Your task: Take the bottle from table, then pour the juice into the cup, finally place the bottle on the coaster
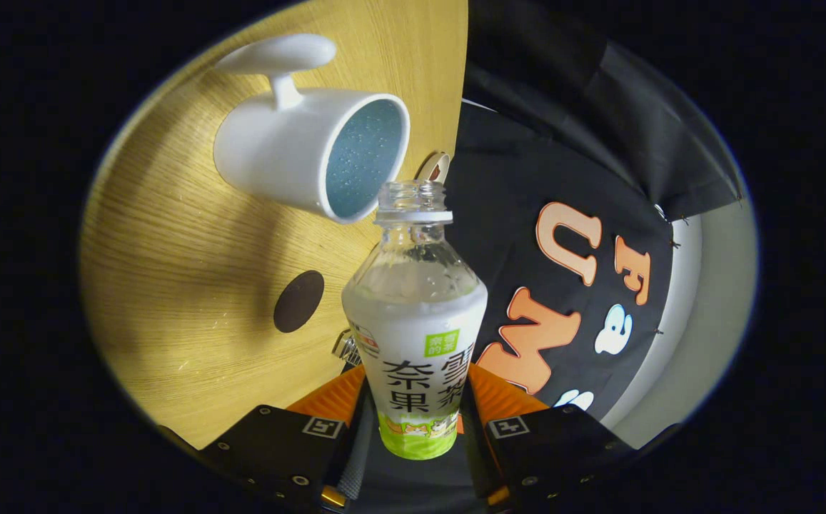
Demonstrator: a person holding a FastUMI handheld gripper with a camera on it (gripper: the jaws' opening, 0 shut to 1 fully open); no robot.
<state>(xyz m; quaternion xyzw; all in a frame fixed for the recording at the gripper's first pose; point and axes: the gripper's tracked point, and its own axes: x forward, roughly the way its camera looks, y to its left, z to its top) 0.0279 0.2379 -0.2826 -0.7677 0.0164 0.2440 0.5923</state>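
A clear bottle (415,321) with a white and green label sits between my fingers, and my gripper (416,428) is shut on its lower body. The whole view is rolled sideways, so the bottle is tilted over the wooden table (170,257). Its open, capless mouth points at the rim of a white cup (298,153) with a speckled blue inside and a side handle. The mouth stops just short of the cup's rim. A small dark round coaster (298,300) lies flat on the table beside the bottle, nearer to me than the cup.
The table's far edge runs just behind the cup, with the black cloth wall (570,178) beyond it. A small round object (434,166) sits at that edge, behind the bottle's mouth.
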